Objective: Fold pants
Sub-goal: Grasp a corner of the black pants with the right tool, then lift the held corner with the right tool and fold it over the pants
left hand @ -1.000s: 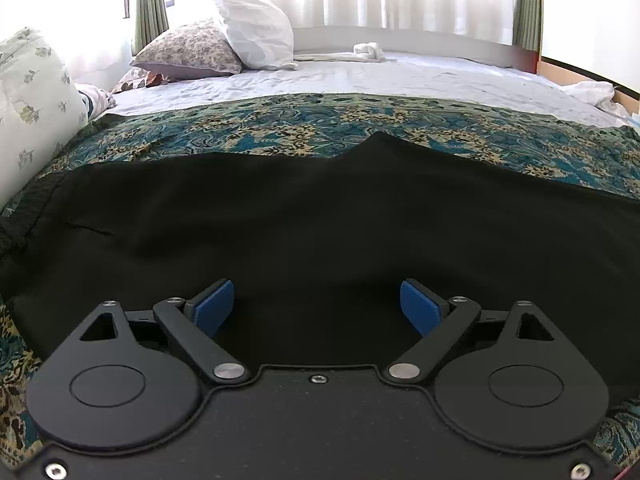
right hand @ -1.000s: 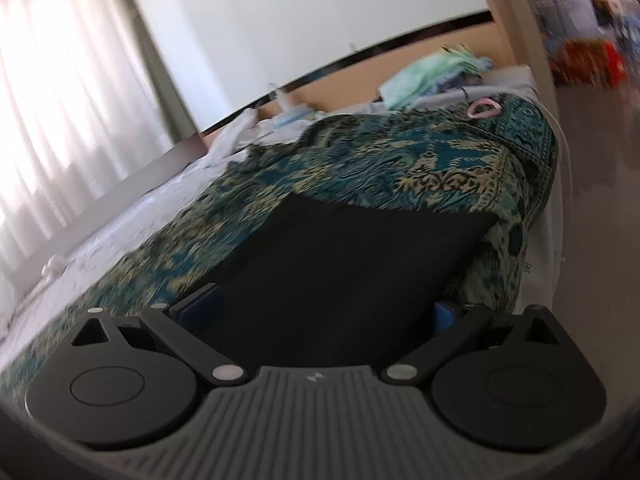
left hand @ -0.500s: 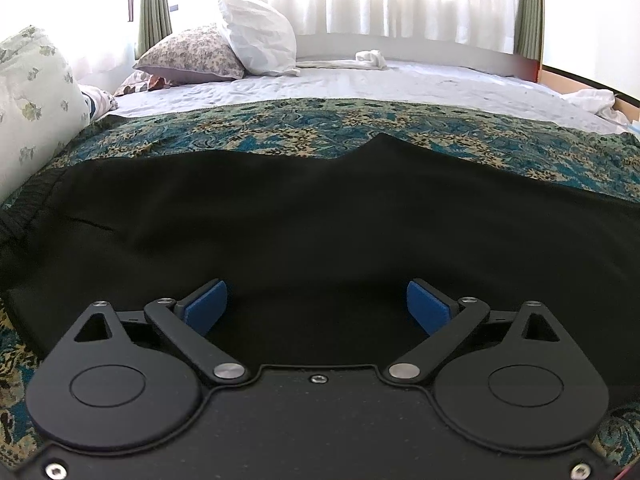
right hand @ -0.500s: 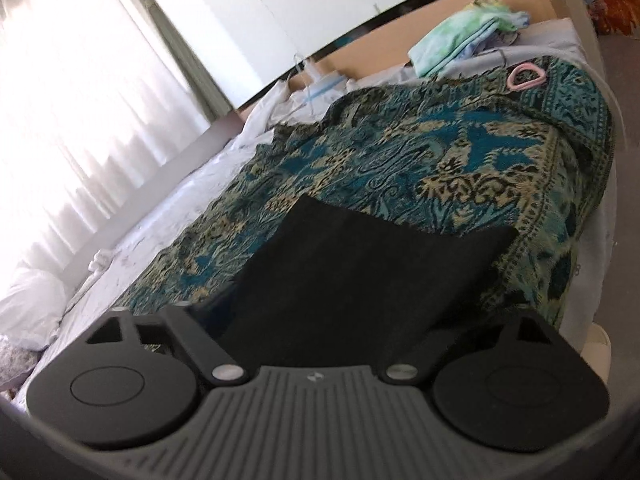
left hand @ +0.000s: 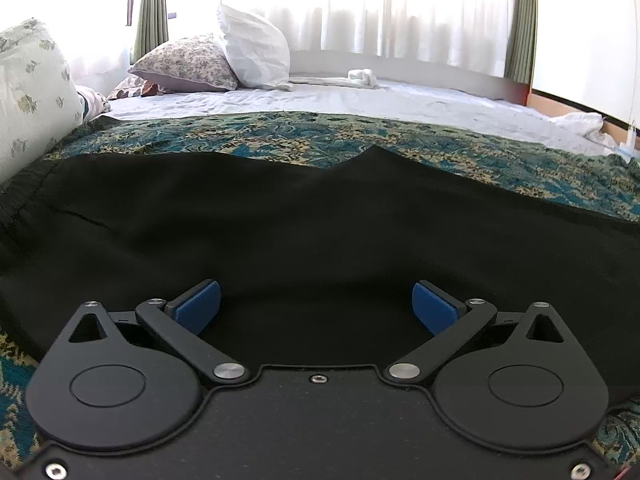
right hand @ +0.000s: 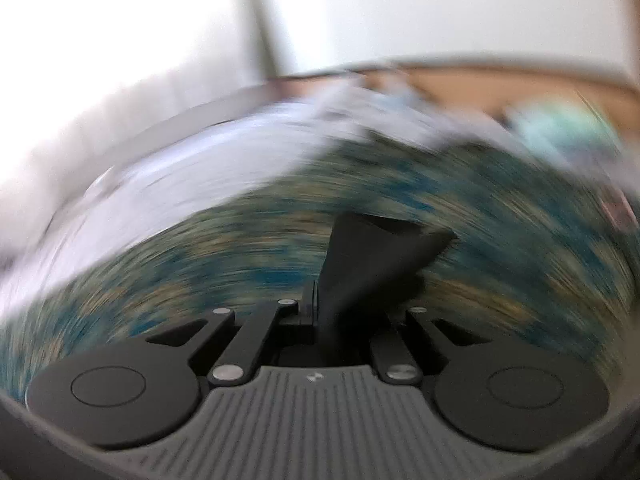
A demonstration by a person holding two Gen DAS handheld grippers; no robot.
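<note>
Left wrist view: black pants (left hand: pixel 312 232) lie spread flat across a teal-and-gold patterned bedspread (left hand: pixel 460 152) on a bed (left hand: pixel 360 98), filling most of the foreground. The left gripper (left hand: pixel 316 306) hangs low over the near part of the cloth, its blue-padded fingers (left hand: pixel 198 306) spread wide with nothing between them. Behind the bedspread, a white sheet runs back to a floral pillow (left hand: pixel 184 64) and a white pillow (left hand: pixel 254 52) propped against it, with sheer curtains (left hand: pixel 400 8) glowing in window light. A pale flowered cushion (left hand: pixel 32 92) stands at the left edge, and a small roll of white cloth (left hand: pixel 362 77) rests near the headboard side.

Right wrist view: the frame is heavily smeared by motion. The right gripper (right hand: pixel 320 304) has its fingers pressed together, pinching a bunched fold of the pants (right hand: pixel 372 256); the dark cloth fans up and away from the fingertips, raised above the blurred bedspread (right hand: pixel 200 264). A white sheet (right hand: pixel 208 160) streaks across the upper left, and a pale green shape at the upper right is too blurred to identify.
</note>
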